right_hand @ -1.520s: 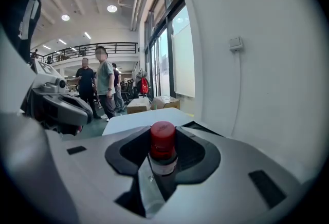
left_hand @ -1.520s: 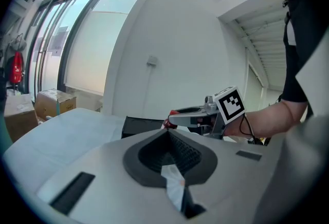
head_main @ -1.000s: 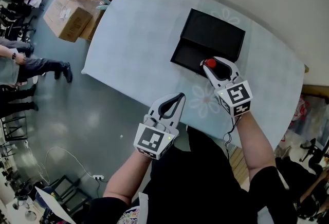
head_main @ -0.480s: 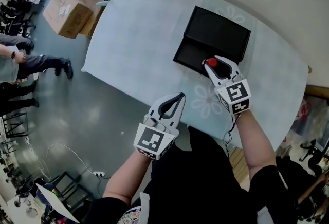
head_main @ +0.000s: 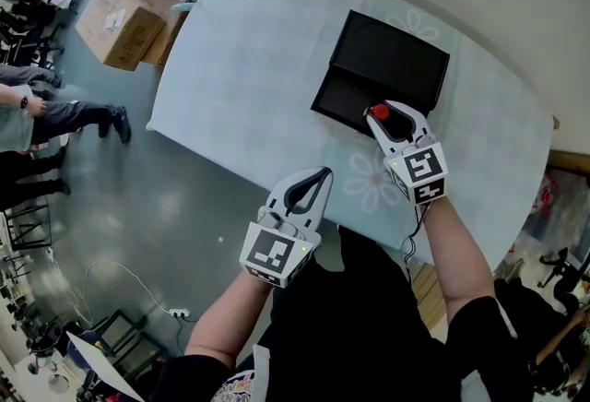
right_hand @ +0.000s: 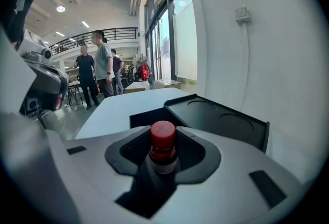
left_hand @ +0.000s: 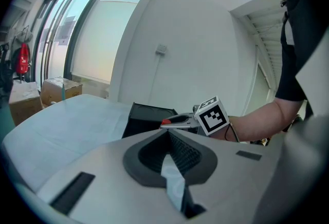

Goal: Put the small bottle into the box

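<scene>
Red-capped small bottle [right_hand: 163, 147] sits clamped between the jaws of the right gripper [head_main: 382, 114], at the near edge of the open black box [head_main: 392, 59] ahead of it on the pale table [head_main: 240, 68]; the left gripper [head_main: 320, 174], jaws closed on nothing, hangs back to its left

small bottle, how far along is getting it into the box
Done: the small bottle is picked up, its red cap showing between the jaws of the right tool.
In hand: that tool hovers at the near edge of the open black box.
Left: move the bottle over the box, lower it in and let go.
The left tool is shut and empty, off the table's edge.
</scene>
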